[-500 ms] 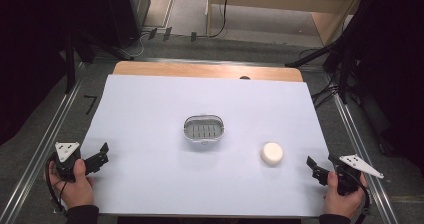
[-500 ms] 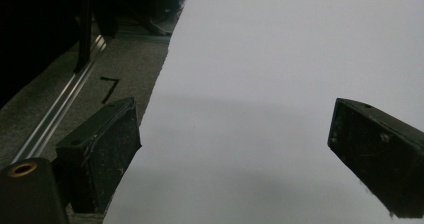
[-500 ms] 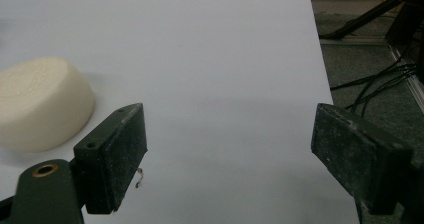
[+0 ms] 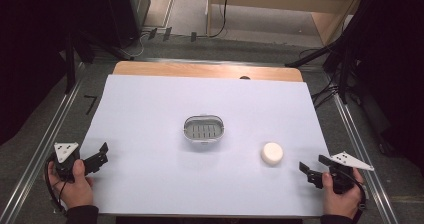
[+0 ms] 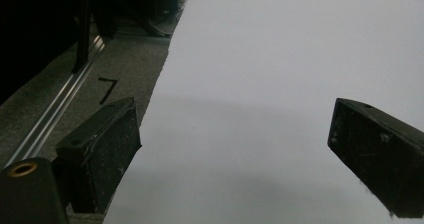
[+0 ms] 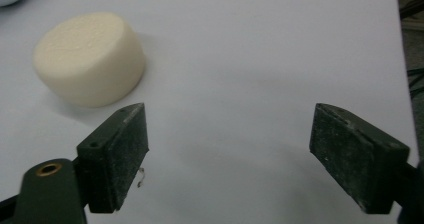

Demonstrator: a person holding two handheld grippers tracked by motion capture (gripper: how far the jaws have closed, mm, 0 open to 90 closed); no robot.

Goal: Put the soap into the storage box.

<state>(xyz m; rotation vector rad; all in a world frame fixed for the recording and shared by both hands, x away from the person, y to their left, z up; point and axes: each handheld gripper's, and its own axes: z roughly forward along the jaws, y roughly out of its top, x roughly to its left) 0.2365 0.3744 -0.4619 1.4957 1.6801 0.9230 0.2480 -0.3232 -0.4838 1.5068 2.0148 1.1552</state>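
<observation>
A round cream soap bar (image 4: 272, 153) lies on the white table sheet (image 4: 150, 109), right of centre. In the right gripper view the soap bar (image 6: 90, 56) sits ahead and to the left of the jaws. A grey oval soap dish (image 4: 203, 117) with a slotted floor stands empty in the middle. My right gripper (image 4: 311, 165) rests at the sheet's front right corner, a short way from the soap; it (image 6: 229, 121) is open with nothing between its jaws. My left gripper (image 4: 103, 153) sits at the front left edge, and it (image 5: 235, 124) is open over bare sheet.
The sheet covers a wooden tabletop (image 4: 200, 70) whose far strip shows. Metal rails (image 4: 45, 149) run along both sides on grey floor. Dark stands and cables (image 4: 345, 69) crowd the back right. A black mark (image 5: 107, 89) lies on the floor left of the sheet.
</observation>
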